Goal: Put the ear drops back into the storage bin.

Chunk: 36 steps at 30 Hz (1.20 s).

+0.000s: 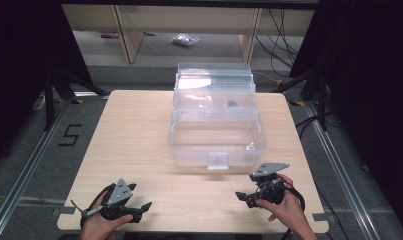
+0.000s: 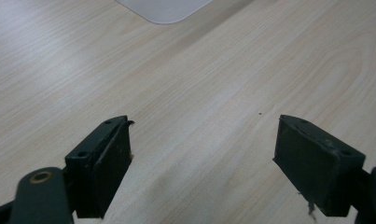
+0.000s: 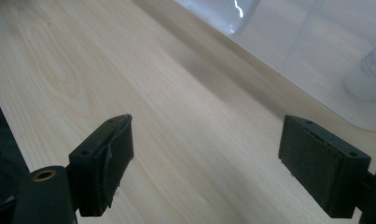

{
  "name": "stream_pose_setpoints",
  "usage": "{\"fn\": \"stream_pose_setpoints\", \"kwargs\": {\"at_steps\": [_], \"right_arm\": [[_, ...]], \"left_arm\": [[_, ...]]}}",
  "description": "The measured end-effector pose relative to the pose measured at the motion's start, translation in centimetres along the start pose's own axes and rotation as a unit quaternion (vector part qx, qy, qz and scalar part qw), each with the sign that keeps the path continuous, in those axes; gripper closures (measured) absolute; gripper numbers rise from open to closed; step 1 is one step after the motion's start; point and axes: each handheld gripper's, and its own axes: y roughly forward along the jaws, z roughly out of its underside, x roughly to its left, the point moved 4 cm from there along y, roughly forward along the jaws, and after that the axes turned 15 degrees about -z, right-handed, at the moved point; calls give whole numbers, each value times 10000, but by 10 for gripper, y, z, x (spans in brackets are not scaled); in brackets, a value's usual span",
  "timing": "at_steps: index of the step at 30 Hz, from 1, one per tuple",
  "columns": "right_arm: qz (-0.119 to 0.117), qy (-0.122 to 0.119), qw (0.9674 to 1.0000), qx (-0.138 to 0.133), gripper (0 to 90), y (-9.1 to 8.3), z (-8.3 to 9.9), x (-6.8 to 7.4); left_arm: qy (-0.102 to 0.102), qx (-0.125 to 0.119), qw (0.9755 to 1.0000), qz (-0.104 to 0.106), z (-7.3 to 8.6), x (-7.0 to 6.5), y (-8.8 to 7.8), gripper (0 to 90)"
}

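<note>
A clear plastic storage box (image 1: pixel 216 142) stands open in the middle of the wooden table (image 1: pixel 134 135), its tiered trays stepped back toward the far edge. A small dark item (image 1: pixel 232 104) lies in an upper tray and a small pale item (image 1: pixel 250 146) in the lower bin. My left gripper (image 1: pixel 143 211) rests open near the front left edge, and its own view shows the jaws wide apart (image 2: pixel 204 158) over bare wood. My right gripper (image 1: pixel 243 199) is open at the front right, jaws spread (image 3: pixel 206 163) beside the box wall (image 3: pixel 316 42).
The box has a front latch (image 1: pixel 218 160). Past the table are grey floor with a "5" mark (image 1: pixel 69 135), a plastic bag (image 1: pixel 185 40), cables (image 1: pixel 281 35) and dark stands at both sides. Open wood lies between the grippers and the box.
</note>
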Motion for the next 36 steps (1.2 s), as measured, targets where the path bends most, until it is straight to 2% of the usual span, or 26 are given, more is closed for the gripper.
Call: {"fn": "stream_pose_setpoints", "kwargs": {"at_steps": [1,4,6,10,12,15,16,18,19,21,22,23,24,26,27,28,30,33,35,36], "right_arm": [[0,0,10000,0,188,0,0,0],[20,23,10000,84,187,0,6,0],[4,5,10000,29,186,1,6,0],[27,154,9998,103,185,2,13,2],[28,141,9999,95,185,2,13,2],[18,199,9998,92,184,2,17,3],[9,112,9999,96,182,2,19,3],[20,134,9999,101,180,3,21,3],[-25,188,9997,182,180,2,22,5],[4,116,9999,128,179,3,23,4],[28,135,9996,237,177,1,25,4],[28,135,9996,237,177,1,25,4],[52,67,9998,188,175,2,28,3],[15,161,9996,240,175,2,29,5],[31,64,9995,305,174,2,31,5],[70,-7,9997,239,174,4,33,4],[65,30,9993,354,174,3,35,4],[29,-51,9995,306,174,4,35,4],[57,-62,9996,273,174,4,35,3],[91,25,9994,324,175,2,35,4]], "left_arm": [[42,-17,10000,-19,0,1,0,180],[-45,-14,10000,-35,0,0,0,180],[-48,-17,10000,-35,0,0,0,180],[-27,-14,10000,-31,0,0,0,180],[-63,-22,10000,-31,0,0,0,180],[-3,-4,10000,-30,0,0,0,180],[-3,-12,10000,-29,0,0,0,180],[-64,-51,10000,13,0,-1,0,180],[6,-8,10000,-19,0,0,0,180],[-59,-49,10000,12,0,-1,0,180],[-56,-51,10000,11,0,-1,0,180],[-56,-51,10000,11,0,-1,0,180],[15,-7,10000,-22,0,0,0,180],[-47,-57,10000,10,0,-1,0,180],[-44,-58,10000,13,0,-1,0,180],[-44,-58,10000,13,0,-1,0,180],[-85,-106,9999,19,0,-2,1,180],[-82,-110,9999,17,-1,-2,1,180],[-77,-110,9999,16,0,-2,1,180],[-78,-113,9999,17,-1,-2,1,180]]}}
